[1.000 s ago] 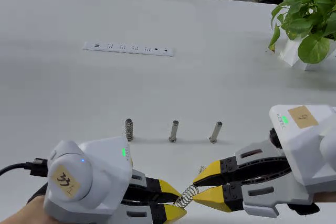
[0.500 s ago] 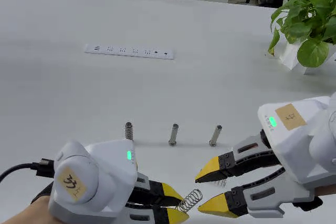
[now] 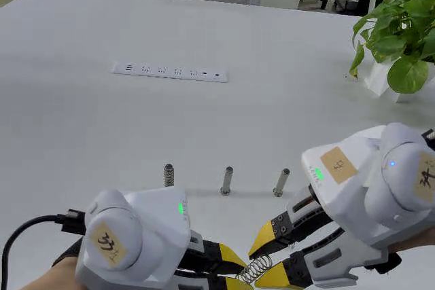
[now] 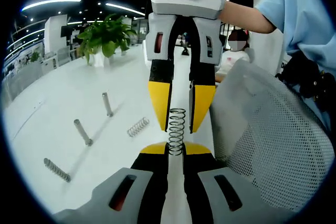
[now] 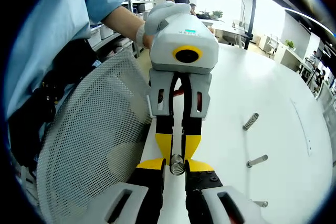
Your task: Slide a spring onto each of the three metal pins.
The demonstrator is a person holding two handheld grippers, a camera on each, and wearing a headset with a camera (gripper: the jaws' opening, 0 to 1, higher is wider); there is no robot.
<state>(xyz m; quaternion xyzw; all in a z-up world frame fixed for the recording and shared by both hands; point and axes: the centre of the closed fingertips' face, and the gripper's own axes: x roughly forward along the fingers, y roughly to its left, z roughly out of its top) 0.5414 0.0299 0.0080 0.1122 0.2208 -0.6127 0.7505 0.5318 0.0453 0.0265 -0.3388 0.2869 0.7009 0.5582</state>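
A spring (image 3: 255, 267) juts from the yellow tips of the left gripper (image 3: 234, 273), which pinches one end of it low over the white table (image 3: 81, 120). The jaws of the right gripper (image 3: 264, 263) stand apart, one on each side of the coil's free end.

A second ago those jaws were pressed together at the coil's tip. Half a second ago they were spread, with the tip at their mouth; now the coil reaches in between them.

Beyond the grippers, three metal pins stand in a row. The left pin (image 3: 168, 174) already wears a spring, while the middle pin (image 3: 226, 180) and right pin (image 3: 281, 182) are bare.

The left gripper view shows narrow gaps between the coil and the right gripper's tips. It also shows a second spring (image 4: 138, 127) loose on the table near the pins, a spot the right gripper covers in the head view. The right gripper view meets the coil end-on.

A power strip (image 3: 170, 71) and a potted plant (image 3: 397, 32) sit farther back.
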